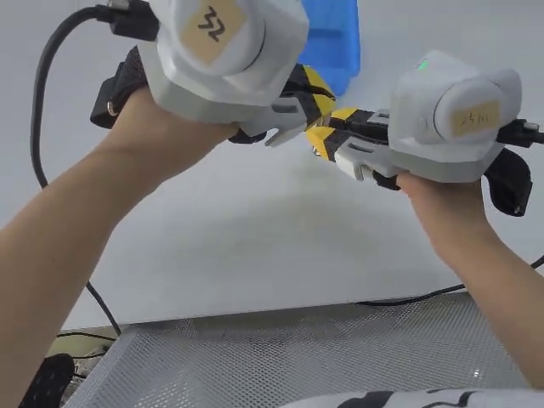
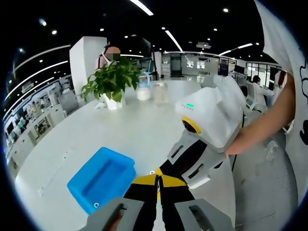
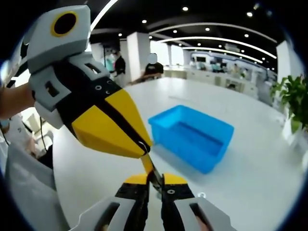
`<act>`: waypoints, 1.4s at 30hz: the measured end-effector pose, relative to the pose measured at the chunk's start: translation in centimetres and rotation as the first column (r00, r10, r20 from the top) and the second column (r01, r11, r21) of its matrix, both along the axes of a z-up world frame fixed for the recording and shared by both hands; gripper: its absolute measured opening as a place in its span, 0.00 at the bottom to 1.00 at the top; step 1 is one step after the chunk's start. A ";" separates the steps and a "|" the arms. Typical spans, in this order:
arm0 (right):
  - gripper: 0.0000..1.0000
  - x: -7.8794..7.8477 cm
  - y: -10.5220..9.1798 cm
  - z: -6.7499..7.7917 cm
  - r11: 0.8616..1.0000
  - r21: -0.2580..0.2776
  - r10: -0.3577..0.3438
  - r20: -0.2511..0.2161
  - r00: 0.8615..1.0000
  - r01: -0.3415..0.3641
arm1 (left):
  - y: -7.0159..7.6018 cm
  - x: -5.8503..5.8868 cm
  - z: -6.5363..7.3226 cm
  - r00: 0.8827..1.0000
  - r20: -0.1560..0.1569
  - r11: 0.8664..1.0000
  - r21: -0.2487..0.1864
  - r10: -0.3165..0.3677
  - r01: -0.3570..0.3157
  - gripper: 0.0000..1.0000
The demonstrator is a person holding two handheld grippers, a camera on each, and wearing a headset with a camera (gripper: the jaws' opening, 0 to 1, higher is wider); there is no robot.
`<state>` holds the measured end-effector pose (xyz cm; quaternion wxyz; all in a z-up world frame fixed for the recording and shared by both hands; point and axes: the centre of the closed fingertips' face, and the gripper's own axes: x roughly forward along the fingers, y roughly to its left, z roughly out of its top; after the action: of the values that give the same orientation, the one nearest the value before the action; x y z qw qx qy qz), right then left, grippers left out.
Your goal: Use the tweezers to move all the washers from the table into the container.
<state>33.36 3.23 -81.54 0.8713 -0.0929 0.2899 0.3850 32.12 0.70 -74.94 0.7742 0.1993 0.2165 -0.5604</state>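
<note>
Grippers are meeting tip to tip in the air above the white table (image 1: 255, 246), each held in one of the person's hands. The left gripper (image 2: 158, 183) is keeping its yellow-tipped jaws pressed together. The right gripper (image 3: 154, 182) is likewise closing its jaws to a narrow slit. In the right gripper view a thin strip, apparently the tweezers (image 3: 149, 166), is running from the left gripper's tip down into the right gripper's jaws; both pairs of jaws appear to be pinching it. The blue container (image 3: 187, 154) is sitting open on the table beyond the grippers, well apart from them. A small ring (image 3: 202, 195), too small to identify as a washer with certainty, is lying on the table near the container's corner. A potted plant (image 2: 113, 79) is standing at the table's far end.
</note>
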 end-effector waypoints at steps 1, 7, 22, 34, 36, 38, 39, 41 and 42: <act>0.04 0.0 0.0 0.0 1.000 -0.008 -0.003 0.005 1.000 0.003 | -0.1 0.0 0.0 1.000 0.001 1.000 0.001 0.000 0.000 0.00; 0.04 -0.1 -0.3 0.0 0.999 -0.040 -0.008 0.031 0.999 0.009 | -0.4 -0.4 0.0 0.999 0.017 0.999 0.019 -0.038 0.037 0.00; 0.03 0.0 -0.1 1.5 0.998 -0.057 -0.012 0.048 0.999 0.015 | -0.5 -0.7 1.3 0.992 0.088 0.993 0.073 -0.094 0.088 0.00; 0.03 2.0 0.9 5.4 0.999 0.004 -0.044 0.113 0.993 0.043 | -0.2 0.7 4.7 0.980 0.183 0.996 0.060 -0.083 0.073 0.00; 0.03 2.3 1.2 5.8 0.999 0.009 -0.042 0.124 0.991 0.041 | -0.2 1.1 3.9 0.978 0.192 0.996 0.062 -0.077 0.067 0.00; 0.03 2.8 1.4 6.1 0.999 0.010 -0.043 0.134 0.990 0.042 | -0.1 1.2 3.8 0.976 0.205 0.996 0.061 -0.070 0.059 0.00; 0.03 3.1 1.6 6.3 0.999 0.012 -0.042 0.140 0.989 0.041 | -0.1 1.4 3.8 0.975 0.210 0.997 0.059 -0.066 0.054 0.00; 0.03 3.7 1.9 6.6 0.999 0.018 -0.044 0.152 0.987 0.042 | 0.0 1.7 3.8 0.974 0.222 0.998 0.054 -0.053 0.042 0.00; 0.03 4.0 2.0 6.9 0.999 0.019 -0.043 0.157 0.987 0.041 | 0.0 1.9 3.8 0.973 0.226 0.998 0.052 -0.047 0.036 0.00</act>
<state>37.31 5.27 -74.67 0.9001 -0.1100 0.2190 0.3603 34.06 0.73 -71.16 0.7769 0.2850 0.1355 -0.5448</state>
